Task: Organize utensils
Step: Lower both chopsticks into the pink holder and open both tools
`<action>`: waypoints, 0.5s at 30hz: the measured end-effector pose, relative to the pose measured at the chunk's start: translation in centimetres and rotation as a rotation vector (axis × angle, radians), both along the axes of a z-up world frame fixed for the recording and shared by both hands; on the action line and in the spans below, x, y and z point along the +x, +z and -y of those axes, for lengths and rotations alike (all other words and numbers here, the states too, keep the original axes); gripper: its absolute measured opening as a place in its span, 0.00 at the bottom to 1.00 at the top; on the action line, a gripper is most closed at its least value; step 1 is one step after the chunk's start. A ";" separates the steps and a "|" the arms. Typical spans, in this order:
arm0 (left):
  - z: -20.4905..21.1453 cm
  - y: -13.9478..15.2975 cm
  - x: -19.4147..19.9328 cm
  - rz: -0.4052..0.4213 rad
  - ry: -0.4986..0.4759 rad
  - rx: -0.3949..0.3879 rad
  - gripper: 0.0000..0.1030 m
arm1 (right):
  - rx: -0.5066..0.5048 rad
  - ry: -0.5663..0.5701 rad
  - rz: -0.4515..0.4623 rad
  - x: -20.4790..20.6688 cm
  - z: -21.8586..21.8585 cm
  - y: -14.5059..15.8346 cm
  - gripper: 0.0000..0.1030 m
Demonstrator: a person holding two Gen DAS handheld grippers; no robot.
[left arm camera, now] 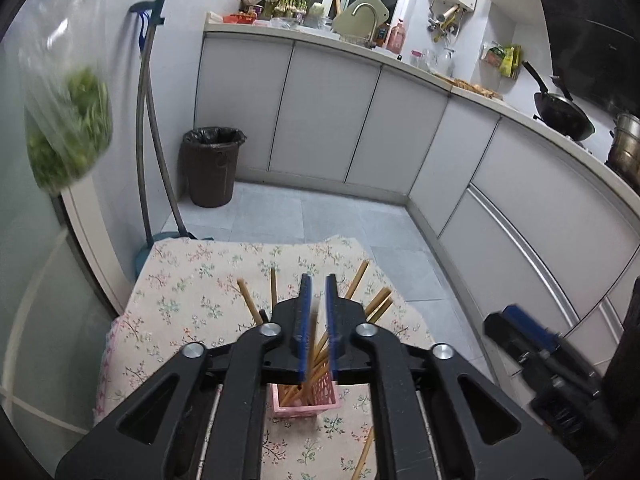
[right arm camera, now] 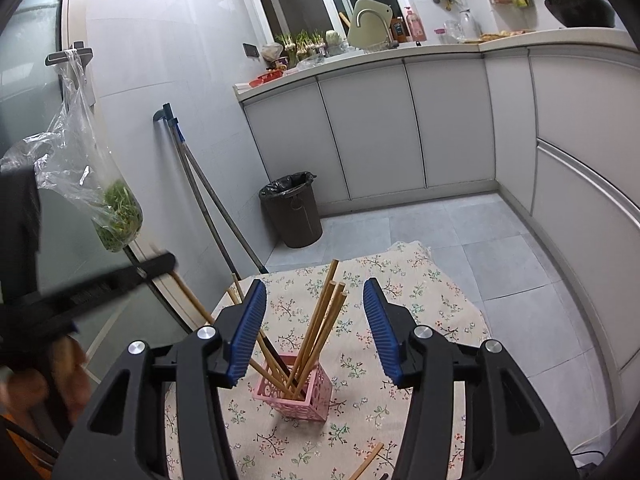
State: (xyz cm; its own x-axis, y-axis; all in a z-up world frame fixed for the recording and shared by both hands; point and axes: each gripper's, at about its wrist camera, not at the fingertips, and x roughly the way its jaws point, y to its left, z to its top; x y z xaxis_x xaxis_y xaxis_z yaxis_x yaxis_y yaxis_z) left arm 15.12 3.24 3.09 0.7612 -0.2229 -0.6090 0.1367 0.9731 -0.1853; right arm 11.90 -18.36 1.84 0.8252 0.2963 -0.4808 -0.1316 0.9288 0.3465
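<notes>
A pink openwork holder (right arm camera: 296, 394) stands on a small table with a floral cloth (right arm camera: 436, 320) and holds several wooden chopsticks (right arm camera: 324, 328). One loose chopstick (right arm camera: 366, 465) lies on the cloth in front of it. My right gripper (right arm camera: 316, 292) is open and empty, above and in front of the holder. My left gripper (left arm camera: 318, 286) is directly above the holder (left arm camera: 306, 400), its blue pads narrowly apart around a blurred chopstick (left arm camera: 313, 344) that points down into the holder. The loose chopstick (left arm camera: 365, 454) also shows low in the left wrist view.
A dark bin (right arm camera: 294, 210) stands on the tiled floor beyond the table. Mop handles (right arm camera: 208, 196) lean on the wall at left. A plastic bag of greens (right arm camera: 116, 216) hangs at the left. Grey cabinets (right arm camera: 440, 124) and a counter run along the back and right.
</notes>
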 end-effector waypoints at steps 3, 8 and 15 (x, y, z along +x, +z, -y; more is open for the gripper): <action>-0.7 -0.3 -0.3 -0.010 0.011 -0.024 0.17 | -0.001 0.001 -0.006 0.1 0.0 0.0 0.49; -1.4 0.3 -1.2 0.001 0.028 -0.031 0.19 | 0.000 0.004 -0.005 -0.1 -0.1 0.0 0.49; -1.2 -0.9 -1.2 -0.045 0.035 -0.014 0.23 | -0.019 0.015 -0.016 -0.4 -0.8 -0.4 0.50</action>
State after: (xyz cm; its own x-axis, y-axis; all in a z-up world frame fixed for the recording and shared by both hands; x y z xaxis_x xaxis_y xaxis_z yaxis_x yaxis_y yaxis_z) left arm 13.88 4.48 2.19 0.7408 -0.2054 -0.6395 0.0943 0.9745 -0.2037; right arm 11.47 -17.51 1.48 0.8130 0.2988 -0.4997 -0.1399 0.9334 0.3306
